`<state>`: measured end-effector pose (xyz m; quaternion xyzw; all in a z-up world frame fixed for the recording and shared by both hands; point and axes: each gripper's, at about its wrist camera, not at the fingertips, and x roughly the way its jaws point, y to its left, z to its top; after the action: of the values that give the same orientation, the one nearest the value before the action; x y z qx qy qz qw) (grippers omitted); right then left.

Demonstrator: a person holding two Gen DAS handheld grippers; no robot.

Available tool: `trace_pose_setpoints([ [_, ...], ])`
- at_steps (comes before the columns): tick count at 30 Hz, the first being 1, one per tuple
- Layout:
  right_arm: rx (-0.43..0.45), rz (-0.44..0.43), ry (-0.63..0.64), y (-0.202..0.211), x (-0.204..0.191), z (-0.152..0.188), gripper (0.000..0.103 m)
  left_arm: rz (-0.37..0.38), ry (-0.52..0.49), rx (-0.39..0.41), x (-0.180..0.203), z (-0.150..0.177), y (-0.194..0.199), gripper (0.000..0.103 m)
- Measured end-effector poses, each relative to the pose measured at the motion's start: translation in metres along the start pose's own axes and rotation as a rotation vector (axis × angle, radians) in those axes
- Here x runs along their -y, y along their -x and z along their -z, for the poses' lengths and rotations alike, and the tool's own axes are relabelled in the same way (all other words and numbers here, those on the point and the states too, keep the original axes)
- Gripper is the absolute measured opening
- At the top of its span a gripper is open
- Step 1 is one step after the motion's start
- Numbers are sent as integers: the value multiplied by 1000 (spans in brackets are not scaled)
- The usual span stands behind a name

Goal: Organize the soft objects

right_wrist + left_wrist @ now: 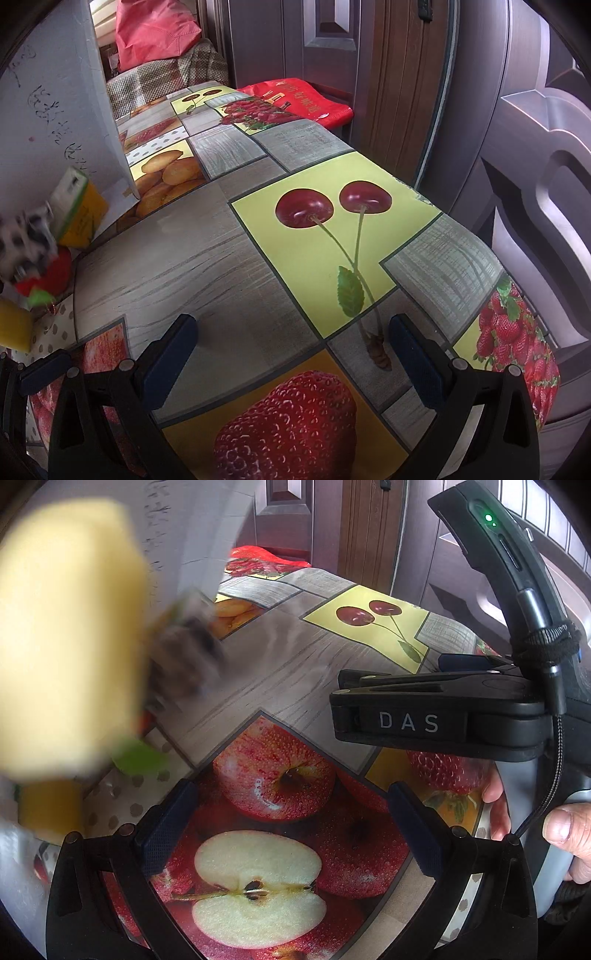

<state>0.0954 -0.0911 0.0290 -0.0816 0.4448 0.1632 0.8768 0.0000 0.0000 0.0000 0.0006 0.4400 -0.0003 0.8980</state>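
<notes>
well, the blurred yellow sponge [66,638] fills the space left of the left gripper [291,830], above the fruit-print tablecloth [280,672]. both grippers are spread wide, gripping nothing; the right gripper [293,354] hovers over the tablecloth, right of a red strawberry toy [48,278].

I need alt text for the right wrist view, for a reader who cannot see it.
The open right gripper hovers, holding nothing, over a tablecloth printed with cherries and strawberries. At the far left edge, blurred, lie a spotted soft toy, a red soft object and a yellow box.
</notes>
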Motion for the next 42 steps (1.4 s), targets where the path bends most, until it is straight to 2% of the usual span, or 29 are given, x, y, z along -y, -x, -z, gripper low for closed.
trace_pose_setpoints([
  [42,-1,-5,5,-1,0,0,103,-4,-4,0,2,0,2,102],
])
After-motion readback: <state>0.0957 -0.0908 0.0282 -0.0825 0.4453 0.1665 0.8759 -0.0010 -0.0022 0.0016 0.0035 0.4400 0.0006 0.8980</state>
